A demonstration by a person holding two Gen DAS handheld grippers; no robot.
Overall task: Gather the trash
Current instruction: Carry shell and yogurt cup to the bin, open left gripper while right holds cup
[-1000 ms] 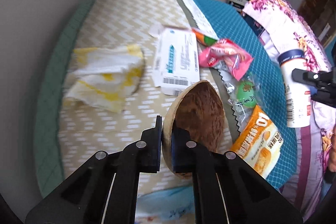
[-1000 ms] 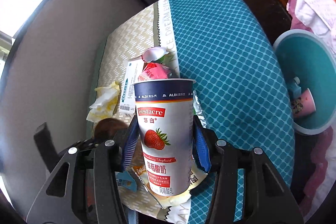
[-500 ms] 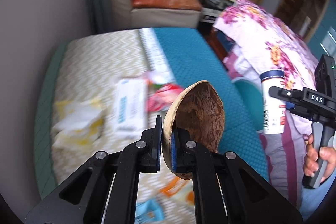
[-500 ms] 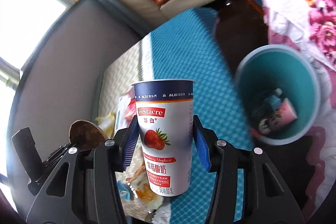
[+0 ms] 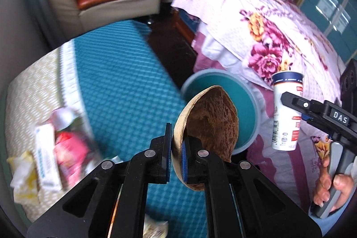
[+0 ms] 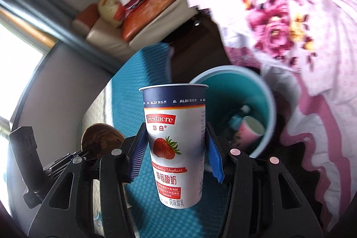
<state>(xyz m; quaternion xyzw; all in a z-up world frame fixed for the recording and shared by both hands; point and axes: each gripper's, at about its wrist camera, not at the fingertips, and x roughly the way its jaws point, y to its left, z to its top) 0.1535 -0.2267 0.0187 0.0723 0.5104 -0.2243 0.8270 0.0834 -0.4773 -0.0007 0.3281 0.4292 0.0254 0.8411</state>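
A: What did your left tongs (image 5: pixel 176 162) have?

B: They were clamped on the rim of the coconut shell half (image 5: pixel 212 122), wall pinched thin between the blue pads, its brown fibrous side facing you. In the left wrist view the shell sat in front of the teal bin (image 5: pixel 250 104), which showed past it at about 1 o'clock.

A: And your right tongs (image 6: pixel 176 157)?

B: You had them closed on the yoghurt cup (image 6: pixel 176 144), held upright, one blue pad on each side. The navy band read "ALDI", the red banner "Westacre", with a strawberry picture and "Strawberry Yoghurt" below, then Chinese characters. From the left wrist view that cup (image 5: pixel 286 113) hung at 3 o'clock, and the tongs' arm carried the letters "DAS" (image 5: pixel 340 119); your hand (image 5: pixel 332 189) gripped the handle at 4 o'clock.

A: Where was the bin for the right side?

B: Just behind the cup at 2 o'clock, its rim (image 6: pixel 271 104) pale blue, with a pink cup (image 6: pixel 251 128) lying inside. Wrappers (image 5: pixel 67 144) lay blurred on the bed cover (image 5: pixel 125 81) at 9 o'clock.
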